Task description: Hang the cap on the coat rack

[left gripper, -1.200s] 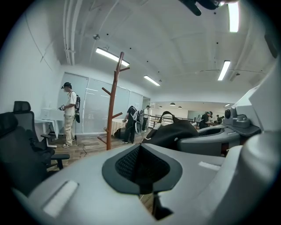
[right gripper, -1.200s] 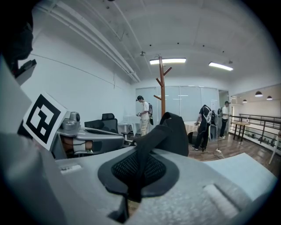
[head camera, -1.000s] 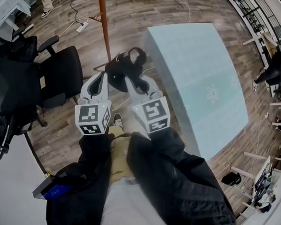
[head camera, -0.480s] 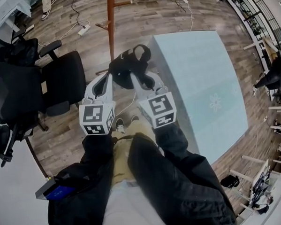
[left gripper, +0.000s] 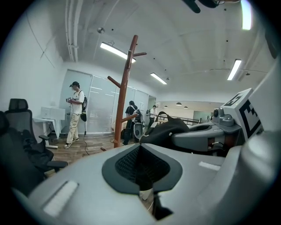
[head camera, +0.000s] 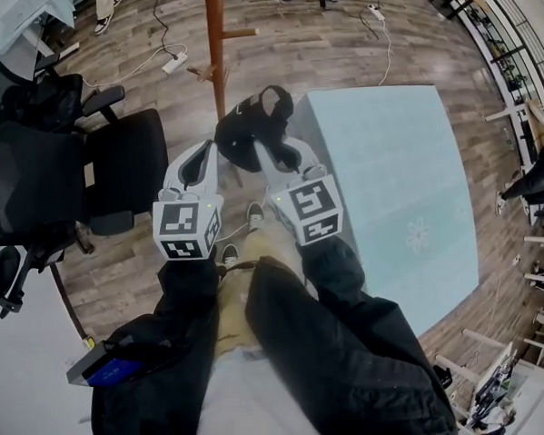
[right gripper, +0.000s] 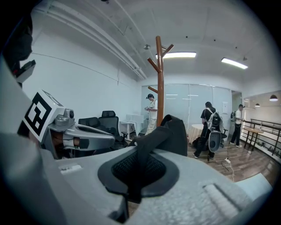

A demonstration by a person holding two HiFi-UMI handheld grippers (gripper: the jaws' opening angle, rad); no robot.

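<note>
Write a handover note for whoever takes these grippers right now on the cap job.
Left gripper: jaws together, empty, beside the cap.
Right gripper: shut on the black cap.
Coat rack: straight ahead, apart from the cap, visible pegs bare.
Done: cap is in hand.
Left: raise it onto a peg, then let go.

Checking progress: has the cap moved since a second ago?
Yes. In the right gripper, the cap has come level with the far corner of the table, nearer the coat rack.
</note>
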